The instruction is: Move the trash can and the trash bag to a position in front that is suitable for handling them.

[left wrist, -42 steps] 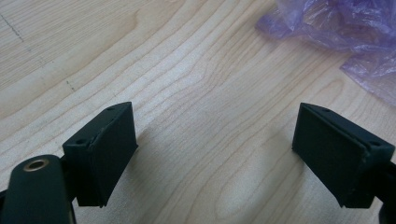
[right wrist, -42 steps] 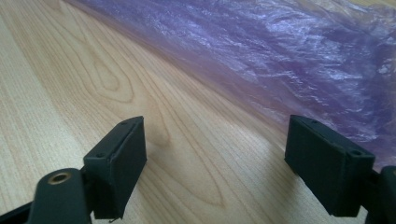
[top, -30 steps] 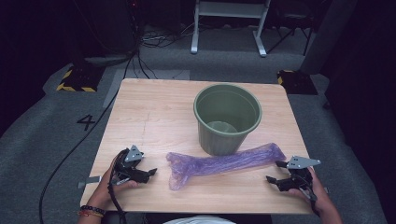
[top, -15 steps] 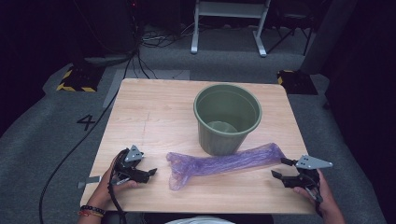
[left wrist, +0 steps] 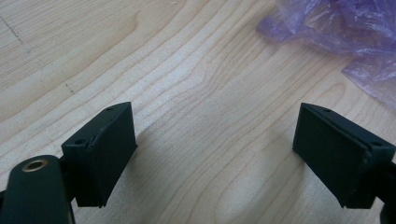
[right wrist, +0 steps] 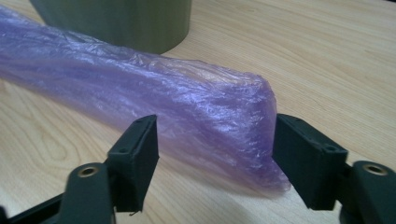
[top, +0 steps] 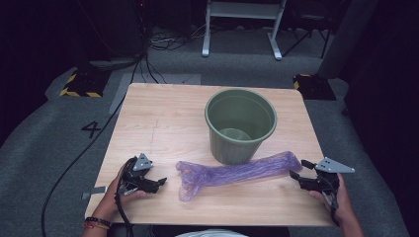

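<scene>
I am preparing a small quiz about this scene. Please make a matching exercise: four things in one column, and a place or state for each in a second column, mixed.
Things:
1. green bucket
2. purple plastic bag
3. left claw
4. right claw

Places or states:
A. open over bare wood, apart from the bag
B. stands upright on the wooden table
C. lies stretched out in front of the bucket
D. jaws on both sides of the bag's end

Pairs: 1-B, 2-C, 3-A, 4-D
</scene>
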Motion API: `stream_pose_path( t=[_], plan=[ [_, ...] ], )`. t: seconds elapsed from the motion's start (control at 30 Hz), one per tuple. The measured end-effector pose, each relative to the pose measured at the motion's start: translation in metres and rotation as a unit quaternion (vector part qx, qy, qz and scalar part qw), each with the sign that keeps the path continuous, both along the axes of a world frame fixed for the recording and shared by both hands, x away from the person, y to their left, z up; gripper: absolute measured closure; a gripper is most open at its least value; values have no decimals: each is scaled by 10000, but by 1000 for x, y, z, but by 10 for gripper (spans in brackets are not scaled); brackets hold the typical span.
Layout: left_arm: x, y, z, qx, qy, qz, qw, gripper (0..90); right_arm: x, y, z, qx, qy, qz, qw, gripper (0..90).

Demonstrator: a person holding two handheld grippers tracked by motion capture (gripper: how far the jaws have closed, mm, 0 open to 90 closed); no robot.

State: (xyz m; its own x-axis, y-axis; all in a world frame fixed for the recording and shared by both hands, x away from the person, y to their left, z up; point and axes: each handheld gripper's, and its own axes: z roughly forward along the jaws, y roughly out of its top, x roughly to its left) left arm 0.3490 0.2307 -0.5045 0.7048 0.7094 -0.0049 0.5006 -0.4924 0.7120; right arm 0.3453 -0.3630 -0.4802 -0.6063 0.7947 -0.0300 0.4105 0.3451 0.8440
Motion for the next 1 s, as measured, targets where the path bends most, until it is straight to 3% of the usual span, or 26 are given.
stream_pose_path(
  t=[0.13,0.17,0.23,0.37,0.4,0.47,0.67,0.73,0.9,1.0],
  plan=[
    [0,0,0,19,-5,-11,10000,135,4,4,-1,-14,84,3,10000,292],
    [-1,-2,3,94,83,-1,9999,152,8,9,-2,-72,166,33,9998,299],
    [-1,-4,6,176,159,-32,9997,177,10,12,-4,-88,197,109,9997,337],
    [-2,-7,11,101,112,-123,9998,181,14,16,-9,-140,255,203,9994,396],
    [-2,-7,18,-68,28,-174,9998,181,18,18,-14,-140,303,215,9992,438],
    [-2,-8,26,-198,-68,-168,9996,181,20,19,-17,-144,338,249,9990,482],
    [-7,-15,47,-192,-425,-71,9989,224,24,25,-19,-206,368,345,9985,562],
    [-12,-23,55,-293,-529,-321,9977,223,25,31,-20,-330,365,372,9981,573],
    [-15,-38,59,-345,-539,-639,9959,223,26,33,-21,-410,381,378,9977,564],
    [-14,-51,58,-487,-493,-948,9931,231,26,33,-21,-461,395,367,9975,537]
  ],
)
